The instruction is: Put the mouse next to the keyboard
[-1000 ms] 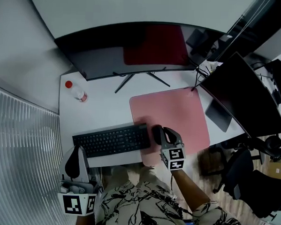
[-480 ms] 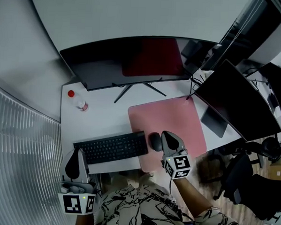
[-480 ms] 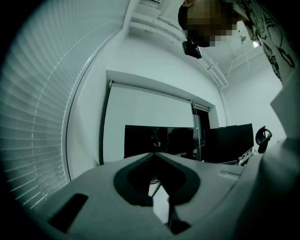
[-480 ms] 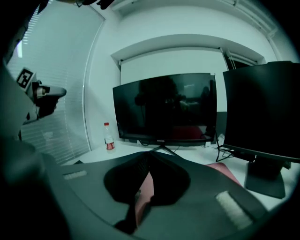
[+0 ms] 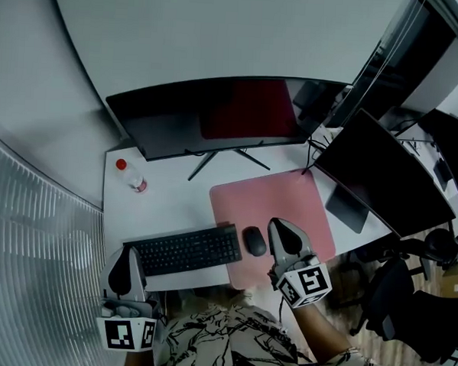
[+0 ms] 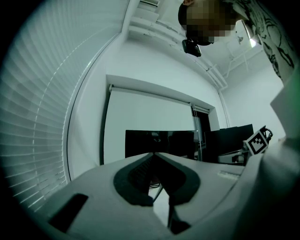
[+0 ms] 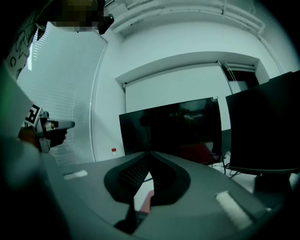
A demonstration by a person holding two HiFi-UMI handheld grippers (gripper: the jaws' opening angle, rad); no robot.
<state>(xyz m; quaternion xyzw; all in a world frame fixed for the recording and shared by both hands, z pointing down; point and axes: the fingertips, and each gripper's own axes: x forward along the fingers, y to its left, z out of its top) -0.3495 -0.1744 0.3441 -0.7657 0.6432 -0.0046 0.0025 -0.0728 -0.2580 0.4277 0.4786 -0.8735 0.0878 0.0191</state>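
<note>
A black mouse (image 5: 254, 240) lies on the pink mat (image 5: 278, 202), just off the right end of the black keyboard (image 5: 183, 250). My right gripper (image 5: 281, 228) hangs above the mat to the right of the mouse, clear of it, shut with nothing between its jaws. In the right gripper view its tips (image 7: 149, 154) meet and it looks level at the monitor (image 7: 171, 131). My left gripper (image 5: 122, 261) is at the desk's front left corner, in front of the keyboard, shut and empty. Its tips (image 6: 152, 155) meet in the left gripper view.
A wide curved monitor (image 5: 217, 113) stands at the back of the white desk (image 5: 163, 205). A second dark screen (image 5: 386, 175) angles in at the right. A red-capped bottle (image 5: 130, 175) stands at the back left. Cables (image 5: 319, 149) lie between the screens; an office chair (image 5: 407, 295) is at the right.
My right gripper has lifted away from the mouse, toward the camera, leaving the mouse on the mat beside the keyboard. The left gripper has hardly moved.
</note>
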